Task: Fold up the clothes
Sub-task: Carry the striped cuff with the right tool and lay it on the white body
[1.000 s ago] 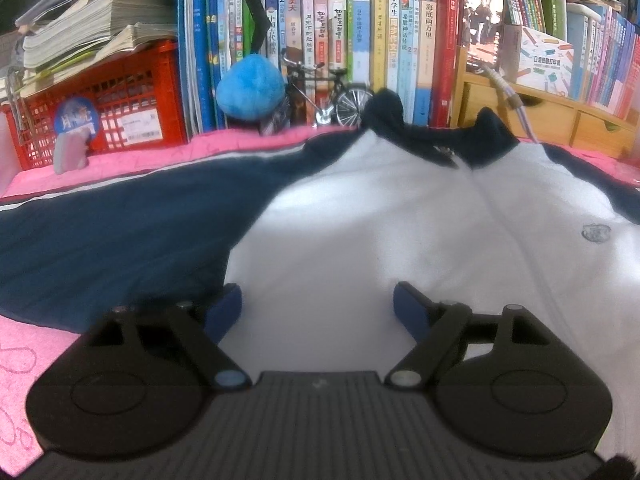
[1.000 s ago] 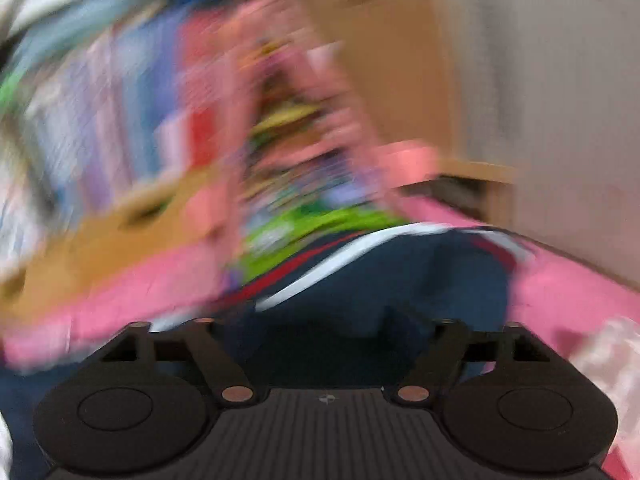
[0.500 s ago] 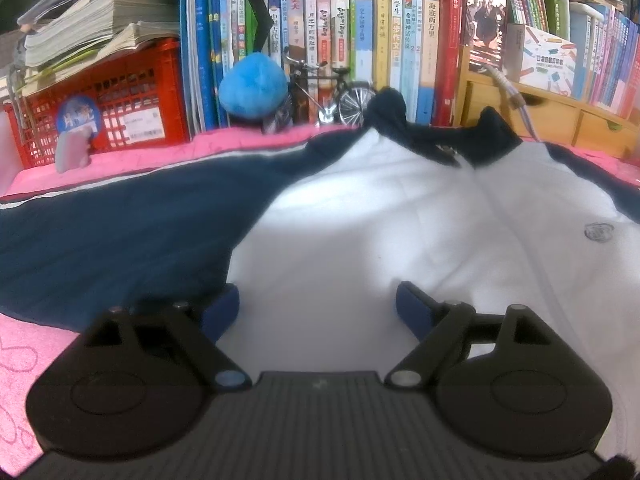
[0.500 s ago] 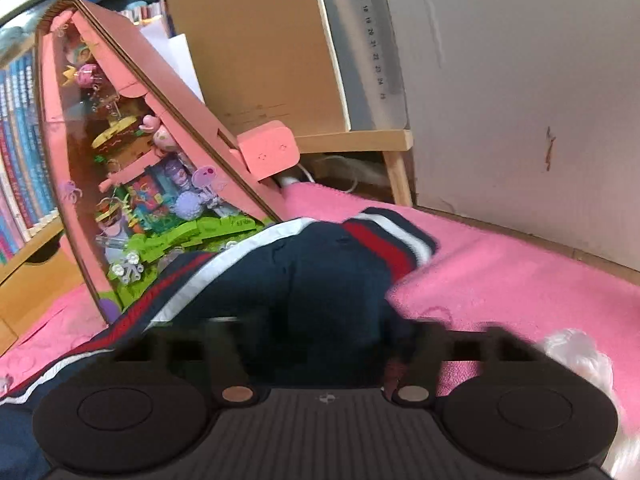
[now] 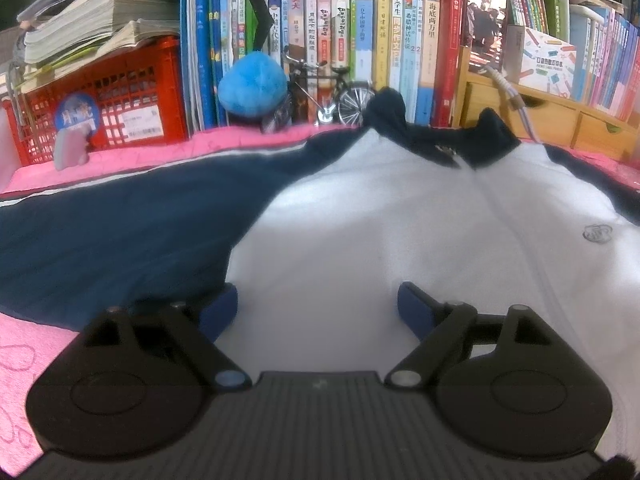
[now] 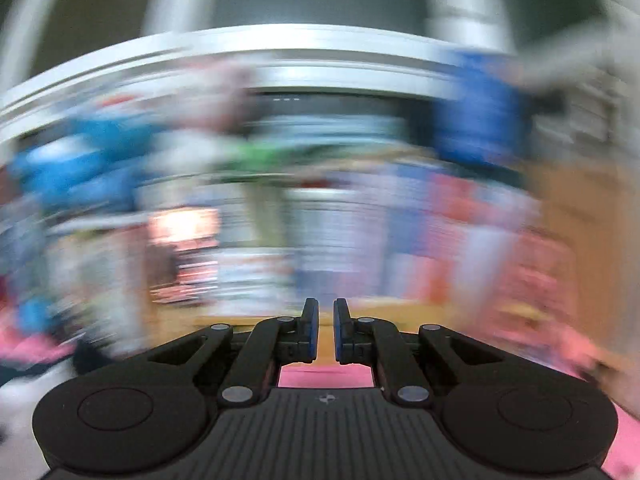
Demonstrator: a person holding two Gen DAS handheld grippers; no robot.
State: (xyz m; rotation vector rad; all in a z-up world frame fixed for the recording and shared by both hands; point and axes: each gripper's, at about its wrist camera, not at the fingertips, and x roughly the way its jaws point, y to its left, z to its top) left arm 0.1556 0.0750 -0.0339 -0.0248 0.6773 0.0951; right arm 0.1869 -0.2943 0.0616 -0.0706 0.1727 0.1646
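I am looking, at the far left of the left wrist view, at a red crate [image 5: 100, 116] under stacked papers, then a blue plush ball [image 5: 253, 90] and a miniature bicycle [image 5: 334, 94] in front of the row of books [image 5: 360, 32]. Below them the jacket [image 5: 380, 232] is lying spread flat on the pink cloth [image 5: 28, 356]: navy sleeve [image 5: 120, 232] reaching out leftward, white body in the middle, navy collar [image 5: 436, 136] pointing away from me toward the books. Its long axis is running from my fingers up to the collar, with the sleeve crossing it sideways. My left gripper [image 5: 316, 310] is hovering low over the white body near the hem, fingers spread wide, gripping nothing.

Moving right, the right wrist view is smeared with motion blur; the right gripper [image 6: 326, 330] is showing its fingers drawn narrow, almost touching, with nothing between them.

I am judging this as early folding. Next I am expecting to need a pinch on the sleeve or side edge, then carrying it across the body.
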